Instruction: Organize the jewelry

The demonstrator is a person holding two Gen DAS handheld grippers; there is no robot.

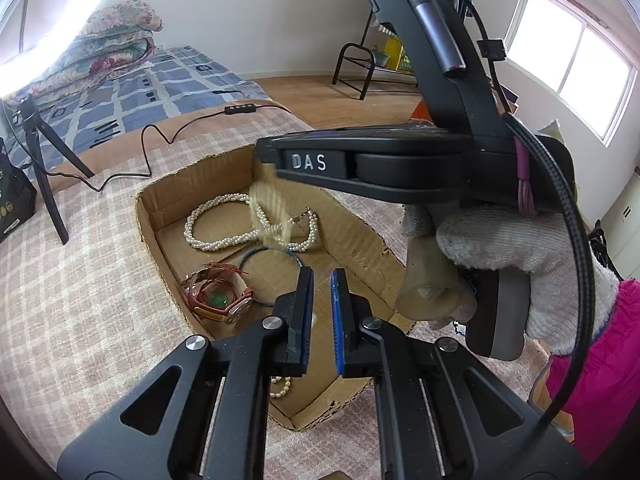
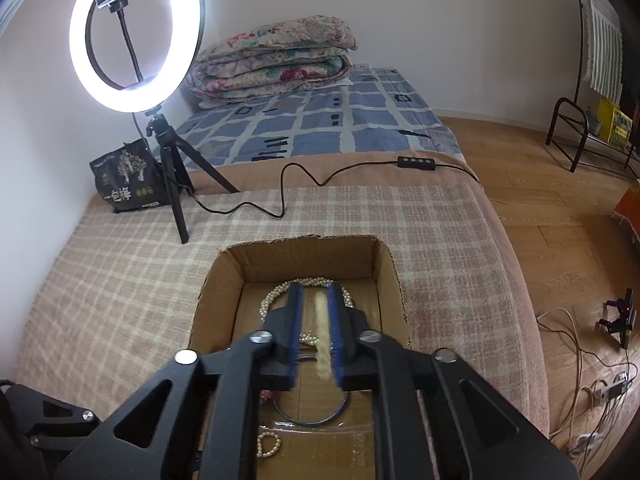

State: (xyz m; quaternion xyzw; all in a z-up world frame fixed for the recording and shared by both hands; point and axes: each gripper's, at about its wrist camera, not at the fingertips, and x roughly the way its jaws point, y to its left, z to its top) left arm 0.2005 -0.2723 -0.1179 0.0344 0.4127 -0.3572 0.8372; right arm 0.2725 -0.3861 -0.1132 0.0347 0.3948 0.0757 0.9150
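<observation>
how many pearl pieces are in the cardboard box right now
2: a twisted pearl necklace at the far end, and a small pearl bracelet at the near end. The grippers may hide others.

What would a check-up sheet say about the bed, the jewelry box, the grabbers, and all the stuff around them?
Surface: plaid blanket covering the bed.
Job's things: cardboard box holding a pearl necklace, a dark bangle, a red-strapped watch and a small pearl bracelet.
Clutter: black printed bag, folded floral quilt.
Grippers: left gripper open, empty, over the box; right gripper with a blurred cream beaded strand between its fingers, apparently dropping.
Cables: ring light cord across the blanket; wires on the floor.
Surroundings: lit ring light on a tripod, wooden floor, metal rack, window.
</observation>
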